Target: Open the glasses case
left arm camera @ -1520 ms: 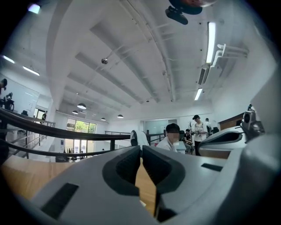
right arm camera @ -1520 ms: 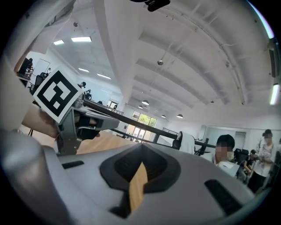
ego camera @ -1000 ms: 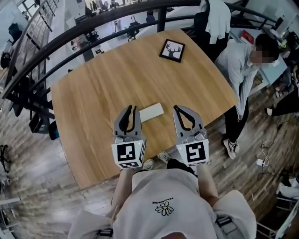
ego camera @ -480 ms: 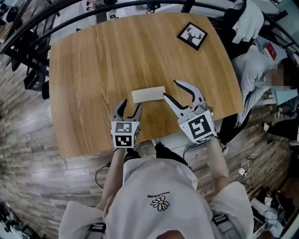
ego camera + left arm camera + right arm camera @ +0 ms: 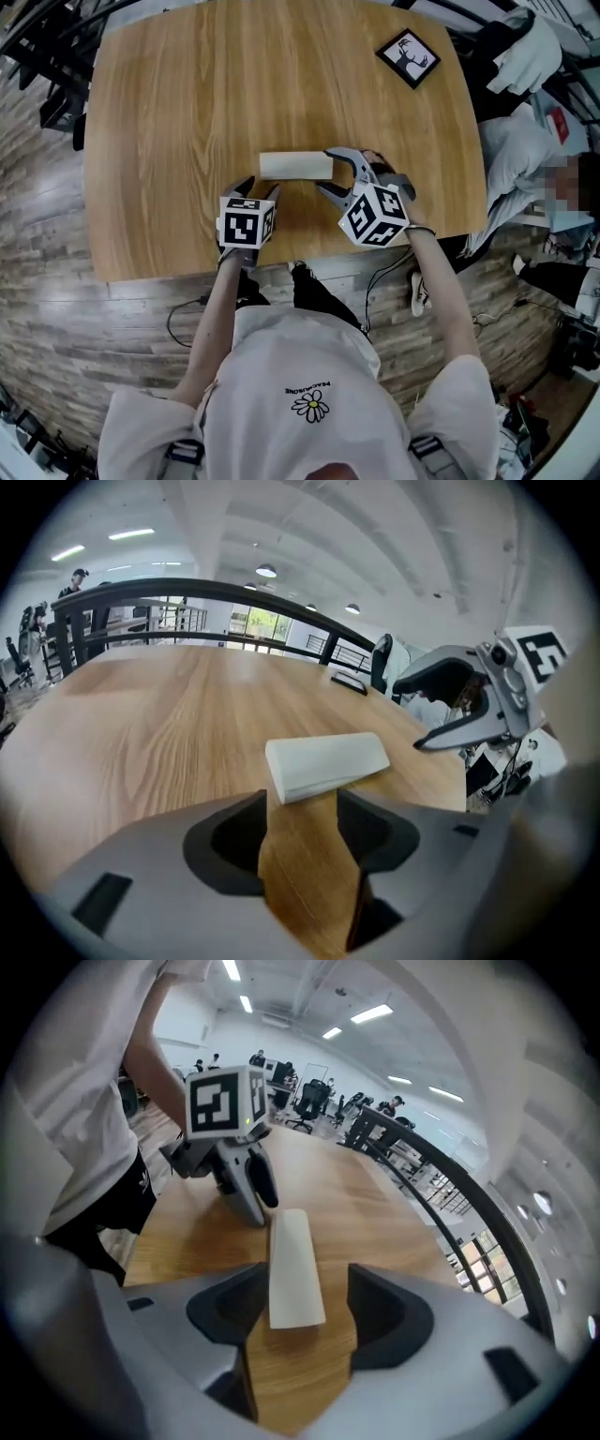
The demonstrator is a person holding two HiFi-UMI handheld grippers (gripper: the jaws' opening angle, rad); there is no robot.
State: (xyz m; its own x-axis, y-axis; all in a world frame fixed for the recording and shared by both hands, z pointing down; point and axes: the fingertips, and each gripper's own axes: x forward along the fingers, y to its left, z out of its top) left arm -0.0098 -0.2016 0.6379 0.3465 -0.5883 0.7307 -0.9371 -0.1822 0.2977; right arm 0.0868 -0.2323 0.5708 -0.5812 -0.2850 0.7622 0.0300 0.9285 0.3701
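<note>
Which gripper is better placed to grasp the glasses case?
Right. The right gripper, jaws opening, straddles one end of the glasses case; the left gripper, open, sits just short of it.

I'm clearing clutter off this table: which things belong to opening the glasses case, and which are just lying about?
Belongs to the job:
glasses case
left gripper, open
right gripper, jaws opening, the case's end between them
table

Lying about:
framed deer picture

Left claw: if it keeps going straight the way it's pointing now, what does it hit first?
The white glasses case. Its near end lies centred just beyond the left claw's open jaws. The claw tilts downward, so it might touch the table just short of the case; depth is unclear.
</note>
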